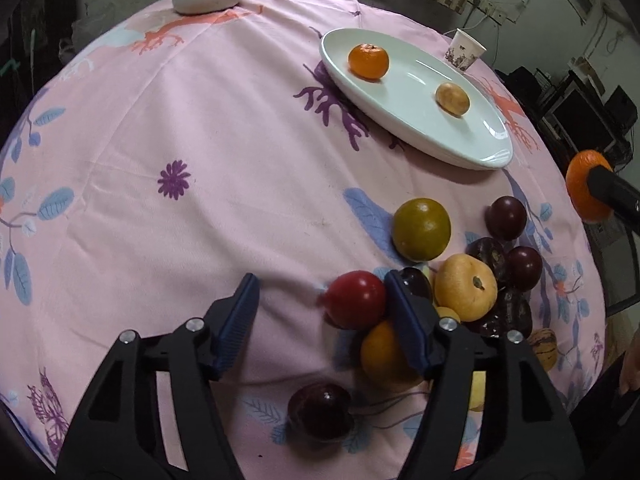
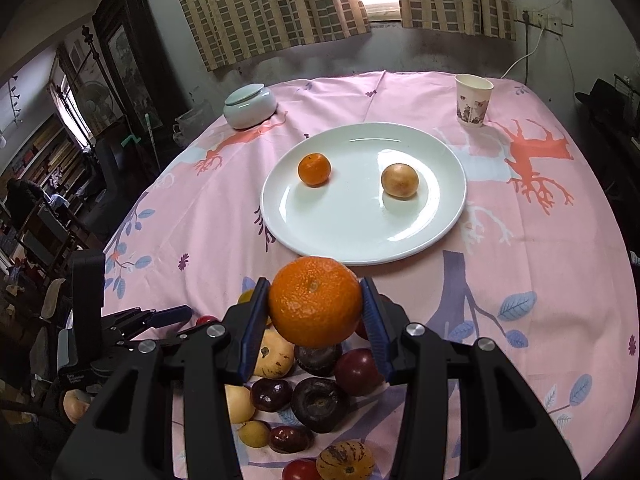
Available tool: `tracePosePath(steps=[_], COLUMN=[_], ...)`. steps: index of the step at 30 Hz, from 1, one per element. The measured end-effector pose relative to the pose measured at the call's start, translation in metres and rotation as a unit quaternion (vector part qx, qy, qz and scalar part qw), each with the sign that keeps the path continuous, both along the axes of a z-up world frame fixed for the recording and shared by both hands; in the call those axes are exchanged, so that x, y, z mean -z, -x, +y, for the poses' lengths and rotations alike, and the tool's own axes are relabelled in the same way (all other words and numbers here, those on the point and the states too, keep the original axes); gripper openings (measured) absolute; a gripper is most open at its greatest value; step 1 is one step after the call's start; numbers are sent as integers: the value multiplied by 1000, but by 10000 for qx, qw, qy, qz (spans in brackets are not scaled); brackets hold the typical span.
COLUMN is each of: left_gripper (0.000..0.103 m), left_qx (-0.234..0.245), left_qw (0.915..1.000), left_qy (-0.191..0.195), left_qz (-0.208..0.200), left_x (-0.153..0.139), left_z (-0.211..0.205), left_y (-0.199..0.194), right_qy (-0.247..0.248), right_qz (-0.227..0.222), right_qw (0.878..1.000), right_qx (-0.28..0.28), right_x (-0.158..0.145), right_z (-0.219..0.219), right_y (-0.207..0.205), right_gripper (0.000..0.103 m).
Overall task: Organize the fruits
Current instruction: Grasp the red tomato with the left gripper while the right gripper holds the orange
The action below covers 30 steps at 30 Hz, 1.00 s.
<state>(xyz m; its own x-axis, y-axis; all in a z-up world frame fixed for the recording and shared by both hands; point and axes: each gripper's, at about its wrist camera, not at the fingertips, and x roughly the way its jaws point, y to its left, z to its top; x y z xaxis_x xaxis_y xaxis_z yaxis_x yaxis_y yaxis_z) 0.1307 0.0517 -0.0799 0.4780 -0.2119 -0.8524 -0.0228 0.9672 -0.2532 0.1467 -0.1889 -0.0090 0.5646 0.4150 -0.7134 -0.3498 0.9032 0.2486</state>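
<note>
A white plate (image 2: 440, 216) holds a small orange (image 2: 314, 169) and a tan round fruit (image 2: 399, 180); it also shows in the left wrist view (image 1: 472, 136). My right gripper (image 2: 316, 312) is shut on a large orange (image 2: 315, 302), held above a pile of mixed fruit (image 2: 320, 396) in front of the plate. That orange shows at the right edge of the left wrist view (image 1: 588, 186). My left gripper (image 1: 320, 300) is open and low over the cloth. A red fruit (image 1: 356, 299) lies just inside its right finger, beside the pile (image 1: 466, 286).
A pink patterned cloth (image 1: 200, 160) covers the round table. A lidded pale green jar (image 2: 250, 105) stands at the far left and a paper cup (image 2: 473, 99) at the far right. A dark plum (image 1: 320, 410) lies near the table's front edge.
</note>
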Motion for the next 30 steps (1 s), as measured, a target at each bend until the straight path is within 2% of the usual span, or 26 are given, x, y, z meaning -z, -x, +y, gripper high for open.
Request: tracePosePath(steps=[2, 4, 7, 10, 12, 13, 14, 15, 20, 23, 30], left_gripper=[66, 62, 62, 62, 61, 57, 29, 30, 30, 30, 30], left_qx=[69, 230, 297, 470, 499, 545, 577, 654, 756, 721, 717], left_qw=[9999, 9988, 9994, 9985, 9974, 9968, 9968, 9967, 9967, 9967, 9967], left_qy=[74, 398, 178, 267, 460, 449, 371, 207, 5, 134, 15], left_qz=[99, 168, 29, 68, 240, 371, 421, 445, 298, 344, 374], left_x=[-2, -6, -11, -8, 0, -2, -5, -7, -9, -2, 0], left_z=[-1, -1, -2, -2, 4, 5, 5, 5, 6, 7, 3], left_y=[4, 11, 20, 14, 0, -2, -1, 3, 24, 28, 45], right_qy=[7, 22, 24, 19, 29, 44, 65, 80, 63, 29, 25], right_qz=[36, 72, 111, 115, 124, 116, 102, 82, 135, 187, 104], right_qw=[10000, 9999, 9999, 9999, 9999, 9999, 9999, 9999, 9999, 9998, 9999], right_qx=[47, 84, 123, 91, 52, 38, 33, 33, 86, -19, -67], right_x=[1, 2, 4, 4, 4, 4, 3, 2, 5, 7, 1], right_z=[-2, -3, -4, -3, -1, 0, 0, -1, -1, 6, 8], right_y=[2, 3, 3, 2, 2, 4, 5, 6, 1, 1, 9], right_gripper=[46, 46, 46, 46, 46, 46, 46, 46, 46, 46, 47])
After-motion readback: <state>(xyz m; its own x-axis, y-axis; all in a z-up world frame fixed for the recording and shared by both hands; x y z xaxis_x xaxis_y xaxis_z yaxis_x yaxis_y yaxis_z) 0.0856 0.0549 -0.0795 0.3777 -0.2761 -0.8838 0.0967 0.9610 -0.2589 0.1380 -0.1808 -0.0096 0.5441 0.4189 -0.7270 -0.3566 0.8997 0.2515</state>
